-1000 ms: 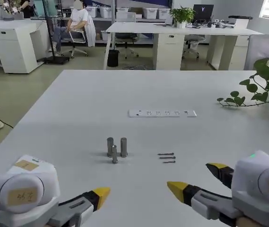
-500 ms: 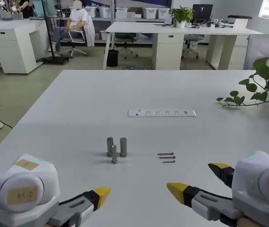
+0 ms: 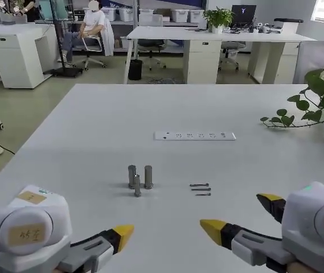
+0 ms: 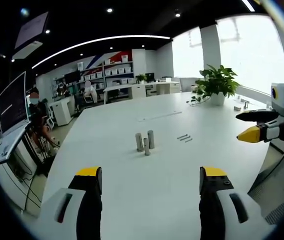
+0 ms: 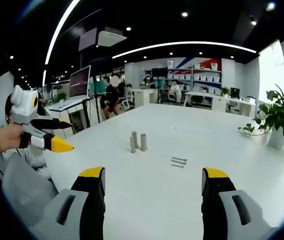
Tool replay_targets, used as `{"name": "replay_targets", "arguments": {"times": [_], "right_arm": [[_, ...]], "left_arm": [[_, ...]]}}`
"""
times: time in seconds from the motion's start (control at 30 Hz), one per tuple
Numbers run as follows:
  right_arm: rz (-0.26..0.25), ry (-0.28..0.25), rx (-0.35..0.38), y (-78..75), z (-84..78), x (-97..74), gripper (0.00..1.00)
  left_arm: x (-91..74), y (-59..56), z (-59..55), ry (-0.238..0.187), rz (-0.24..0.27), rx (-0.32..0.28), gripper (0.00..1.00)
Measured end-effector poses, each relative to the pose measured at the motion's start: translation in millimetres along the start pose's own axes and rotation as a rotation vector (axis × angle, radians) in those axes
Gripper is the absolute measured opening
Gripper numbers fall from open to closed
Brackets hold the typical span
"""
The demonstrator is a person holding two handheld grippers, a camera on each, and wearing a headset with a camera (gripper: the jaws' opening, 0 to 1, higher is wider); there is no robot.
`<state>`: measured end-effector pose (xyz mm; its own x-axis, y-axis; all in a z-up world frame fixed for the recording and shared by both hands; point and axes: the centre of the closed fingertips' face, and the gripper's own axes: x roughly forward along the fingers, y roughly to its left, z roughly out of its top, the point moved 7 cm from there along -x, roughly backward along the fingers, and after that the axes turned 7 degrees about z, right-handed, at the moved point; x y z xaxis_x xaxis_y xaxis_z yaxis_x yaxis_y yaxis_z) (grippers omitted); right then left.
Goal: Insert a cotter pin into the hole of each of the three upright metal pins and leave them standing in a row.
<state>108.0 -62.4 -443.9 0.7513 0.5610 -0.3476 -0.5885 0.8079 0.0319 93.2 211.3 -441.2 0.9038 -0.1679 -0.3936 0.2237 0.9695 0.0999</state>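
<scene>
Three short grey metal pins point(image 3: 138, 177) stand upright in a tight cluster at mid-table, one slightly nearer me. Three small cotter pins point(image 3: 200, 189) lie flat in a stack of parallel lines to their right. My left gripper point(image 4: 151, 172) is open and empty, well short of the metal pins point(image 4: 144, 142); its yellow fingertip point(image 3: 122, 231) shows at the bottom left. My right gripper point(image 3: 241, 214) is open and empty too, near the table's front edge, with the cotter pins point(image 5: 178, 161) and metal pins point(image 5: 138, 141) ahead of it.
A white power strip point(image 3: 195, 136) lies beyond the pins. A leafy plant point(image 3: 315, 96) hangs over the table's right edge. The white table point(image 3: 93, 131) is bare around the parts. A person point(image 3: 93, 25) sits at desks far behind.
</scene>
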Motion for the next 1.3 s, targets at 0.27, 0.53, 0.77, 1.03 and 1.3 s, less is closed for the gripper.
{"name": "replay_targets", "arguments": {"times": [0.27,0.53,0.77,1.03,1.3], "right_arm": [[-0.021,0.004,-0.005,-3.4,-2.9,-0.8,0.83],[-0.030,0.015,-0.002,-5.1,-3.9,-0.1,0.85],[-0.023,0.023,-0.012,-5.0,-4.8,1.2,0.86],[-0.020,0.011,-0.024,-3.8,-1.0,1.2,0.90],[-0.013,0.022,-0.019,-4.1,-3.3,3.6,0.93]], "left_arm": [[0.0,-1.5,0.7,-0.001,-0.010,-0.003,0.80],[0.5,-2.9,0.8,-0.003,-0.016,-0.004,0.81],[0.8,-2.5,-0.2,0.000,-0.018,-0.008,0.82],[2.6,-3.0,-1.5,0.000,-0.024,-0.007,0.82],[3.8,-3.3,-2.2,0.002,-0.028,-0.006,0.81]]}}
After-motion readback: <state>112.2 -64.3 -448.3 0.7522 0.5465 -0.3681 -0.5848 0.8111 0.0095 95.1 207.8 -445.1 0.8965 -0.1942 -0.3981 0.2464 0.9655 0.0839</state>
